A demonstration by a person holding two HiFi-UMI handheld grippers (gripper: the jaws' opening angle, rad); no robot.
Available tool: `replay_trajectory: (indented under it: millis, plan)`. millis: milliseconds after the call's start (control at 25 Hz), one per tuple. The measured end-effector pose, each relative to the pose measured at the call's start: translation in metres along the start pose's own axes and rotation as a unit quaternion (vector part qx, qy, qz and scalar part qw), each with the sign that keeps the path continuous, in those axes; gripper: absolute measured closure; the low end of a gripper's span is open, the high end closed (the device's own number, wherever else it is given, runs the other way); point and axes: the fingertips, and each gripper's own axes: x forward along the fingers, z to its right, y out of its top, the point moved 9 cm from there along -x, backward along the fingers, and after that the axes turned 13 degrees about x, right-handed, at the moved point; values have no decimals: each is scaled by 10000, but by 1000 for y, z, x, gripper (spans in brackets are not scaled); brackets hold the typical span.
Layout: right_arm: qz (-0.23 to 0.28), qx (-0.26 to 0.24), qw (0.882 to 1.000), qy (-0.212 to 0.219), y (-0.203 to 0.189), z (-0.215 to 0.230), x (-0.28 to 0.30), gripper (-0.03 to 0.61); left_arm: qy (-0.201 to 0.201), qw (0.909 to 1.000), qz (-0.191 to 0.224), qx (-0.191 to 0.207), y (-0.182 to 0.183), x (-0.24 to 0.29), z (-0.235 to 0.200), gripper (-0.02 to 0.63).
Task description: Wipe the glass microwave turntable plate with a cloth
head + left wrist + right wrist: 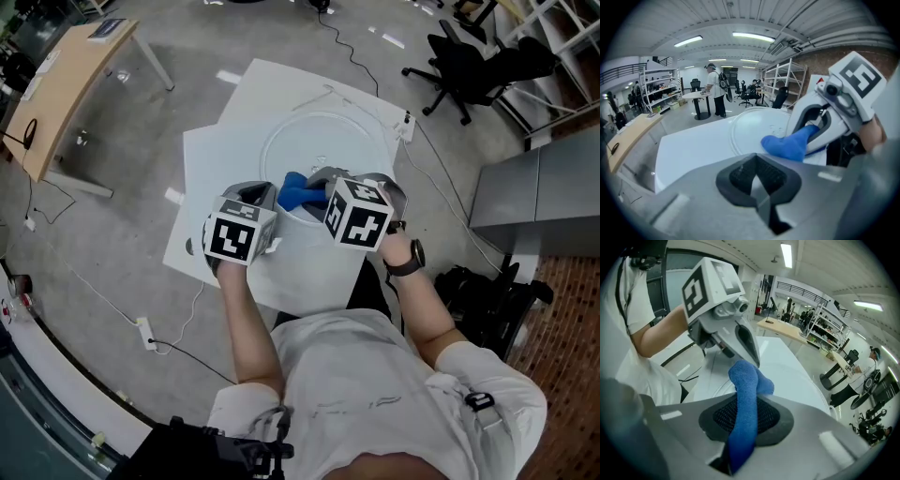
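Both forearms are stretched forward from the lower frame of the head view. The left hand-held gripper [263,196] is held left of centre, its jaws pressed together with nothing between them. The right hand-held gripper [319,184] is held just beside it, right of centre and angled towards it, its jaws clamped on a blue cloth [297,192].

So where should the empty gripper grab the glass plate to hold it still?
Probably the rim, at the near left edge, coming in low from the left. The glass plate lies flat on the table, so only its rim offers a hold, and the left gripper is nearest there.
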Motion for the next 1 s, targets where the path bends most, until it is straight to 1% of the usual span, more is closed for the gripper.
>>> replay_trajectory:
  millis: [80,160,240,320,440,560,640,720,800,880,1000]
  plan:
    - [221,157,9996,-48,11,12,9,509,-8,10000,-9,-49,2,0,1,614]
    - [348,261,9990,-132,21,26,16,509,-106,9999,-33,-125,5,-3,2,614]
    - [390,318,9984,-254,28,42,22,509,-130,9998,-35,-133,5,-3,1,614]
    - [418,397,9974,-429,32,59,26,509,-65,9999,-15,-96,2,-1,-1,614]
    - [425,540,9950,-728,30,87,24,509,-2,10000,1,-72,1,0,-3,614]
    - [266,695,9909,-1124,14,112,14,509,-119,9998,-28,-163,4,-3,1,614]
    - [160,893,9867,-1348,-3,124,4,509,-69,9999,-22,-118,2,-1,0,614]
    - [92,1154,9822,-1478,-24,131,-7,511,6,10000,-3,-65,-1,1,-2,614]
    - [18,1323,9791,-1547,-42,133,-18,511,25,10000,7,-51,-1,1,-2,614]
    - [-96,1363,9781,-1568,-57,128,-31,509,34,10000,17,-35,0,1,-2,614]
    - [-292,1316,9808,-1412,-72,107,-43,509,-19,10000,-5,-70,1,-3,1,614]
